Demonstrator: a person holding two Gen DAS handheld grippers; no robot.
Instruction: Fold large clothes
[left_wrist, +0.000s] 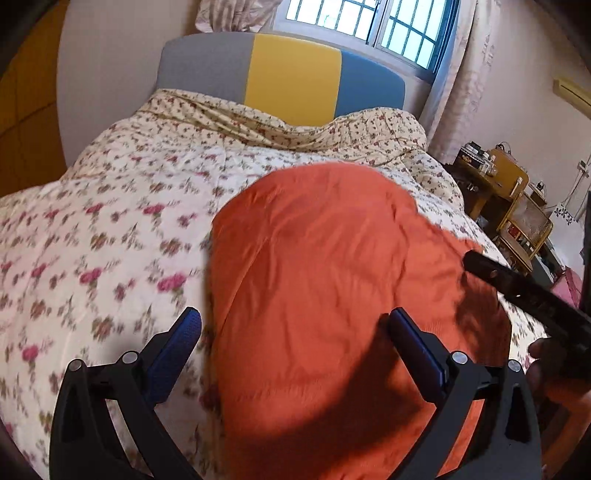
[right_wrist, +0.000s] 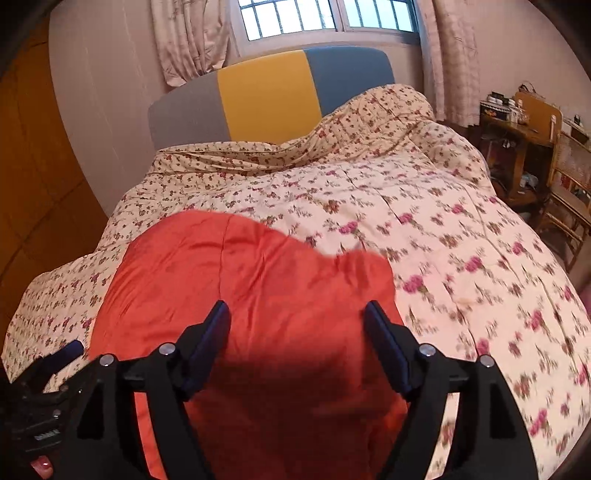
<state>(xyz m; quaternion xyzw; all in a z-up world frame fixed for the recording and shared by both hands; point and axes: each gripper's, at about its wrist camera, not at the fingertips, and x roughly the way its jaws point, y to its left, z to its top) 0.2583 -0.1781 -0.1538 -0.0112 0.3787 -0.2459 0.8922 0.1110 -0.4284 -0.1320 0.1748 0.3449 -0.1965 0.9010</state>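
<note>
A large orange garment (left_wrist: 332, 280) lies spread on a floral quilt (left_wrist: 110, 229) that covers the bed. My left gripper (left_wrist: 295, 321) hovers over the garment's near part, its blue-padded jaws wide apart and empty. In the right wrist view, the same orange garment (right_wrist: 258, 288) lies under my right gripper (right_wrist: 297, 310), which is open with only cloth showing below the gap. One black finger (left_wrist: 491, 275) of the right gripper reaches in over the garment's right edge. A blue-tipped finger (right_wrist: 70, 349) of the left gripper shows at the lower left. The garment's near edge is hidden behind both grippers.
A grey, yellow and blue headboard (right_wrist: 266, 96) stands at the bed's far end below a barred window (right_wrist: 325, 14) with curtains. Wooden shelves and a table (right_wrist: 528, 140) crowd the right side of the bed. A wooden panel (right_wrist: 33, 166) stands at the left.
</note>
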